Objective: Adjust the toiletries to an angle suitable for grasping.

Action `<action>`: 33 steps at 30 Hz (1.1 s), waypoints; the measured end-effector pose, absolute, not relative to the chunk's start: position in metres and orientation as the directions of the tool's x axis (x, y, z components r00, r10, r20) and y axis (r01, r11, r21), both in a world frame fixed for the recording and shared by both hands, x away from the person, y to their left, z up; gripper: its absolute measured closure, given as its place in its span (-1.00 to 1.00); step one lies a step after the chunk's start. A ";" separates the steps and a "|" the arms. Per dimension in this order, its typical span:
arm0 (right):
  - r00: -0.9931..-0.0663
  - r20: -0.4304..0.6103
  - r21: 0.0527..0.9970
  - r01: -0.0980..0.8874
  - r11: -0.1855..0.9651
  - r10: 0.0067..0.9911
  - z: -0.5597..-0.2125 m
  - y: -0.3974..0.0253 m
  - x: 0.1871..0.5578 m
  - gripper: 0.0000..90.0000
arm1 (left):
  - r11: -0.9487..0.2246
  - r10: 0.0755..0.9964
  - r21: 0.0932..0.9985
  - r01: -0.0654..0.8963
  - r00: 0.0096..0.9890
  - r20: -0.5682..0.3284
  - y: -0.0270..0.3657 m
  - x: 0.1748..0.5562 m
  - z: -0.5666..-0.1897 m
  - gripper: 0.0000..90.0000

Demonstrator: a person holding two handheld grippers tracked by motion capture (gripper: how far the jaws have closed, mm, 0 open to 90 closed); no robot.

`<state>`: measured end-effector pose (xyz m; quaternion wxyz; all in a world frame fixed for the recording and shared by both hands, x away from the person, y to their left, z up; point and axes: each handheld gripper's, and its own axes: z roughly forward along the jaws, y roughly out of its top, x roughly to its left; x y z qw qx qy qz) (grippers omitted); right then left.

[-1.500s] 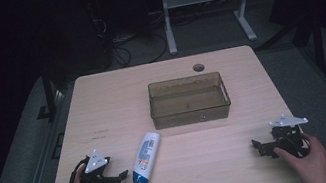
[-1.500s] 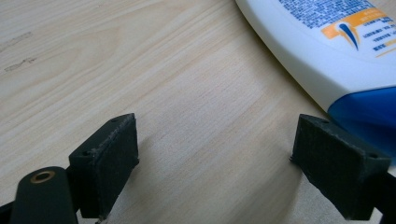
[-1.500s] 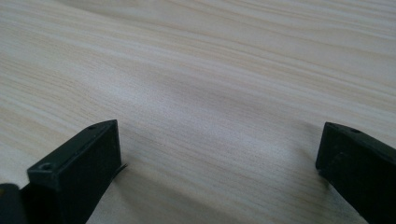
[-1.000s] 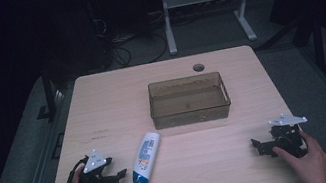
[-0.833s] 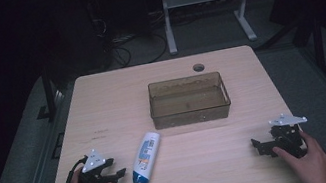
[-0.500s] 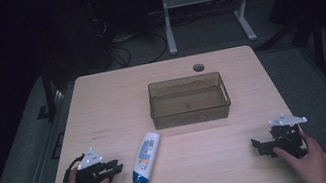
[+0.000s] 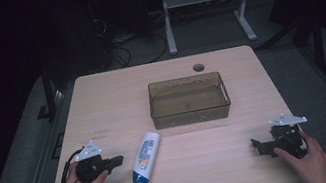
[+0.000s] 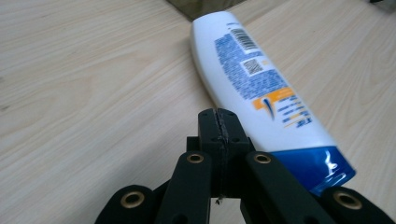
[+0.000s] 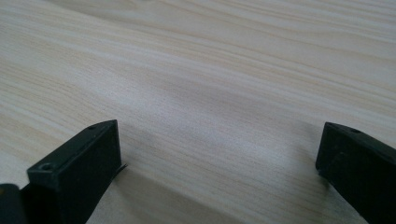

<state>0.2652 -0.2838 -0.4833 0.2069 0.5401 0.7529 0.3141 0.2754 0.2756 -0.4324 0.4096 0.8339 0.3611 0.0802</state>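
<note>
Bottle (image 7: 146,158): white, blue cap end toward the person; lies flat on the table (image 7: 103,107), near its front edge, left of centre; printed back label faces up in the left gripper view (image 8: 261,79).
Long axis: runs from the cap end near the person away and slightly rightward, toward the tub; roughly crosswise to the line of approach from the left.
Left gripper (image 7: 115,162): just beside the bottle, to its left, apart from it; jaws pressed together with nothing between them (image 8: 219,133); they point toward the bottle's lower half.
Nearer hand: the left by a wide margin; a grasp would likely call for the jaws to part first, then close across the bottle's narrow width.
Right gripper (image 7: 257,146): well apart on the right side of the table; jaws spread wide over bare wood (image 9: 215,163), holding nothing.
Tub (image 7: 191,114): clear brownish, rectangular, beyond the bottle at mid-table; appears empty.
Hole (image 7: 198,68): round, beyond the tub.
</note>
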 end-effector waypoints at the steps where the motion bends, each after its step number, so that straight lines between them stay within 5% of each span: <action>1: -0.331 0.028 0.697 0.683 0.220 0.943 -0.483 -0.284 0.265 -1.00 | -0.406 0.663 0.742 0.534 0.730 -0.163 0.274 0.276 -0.431 1.00; 33: -0.335 0.027 0.697 0.682 0.222 0.942 -0.483 -0.284 0.266 -1.00 | -0.503 0.460 0.736 0.454 0.861 -0.217 0.190 0.280 -0.424 1.00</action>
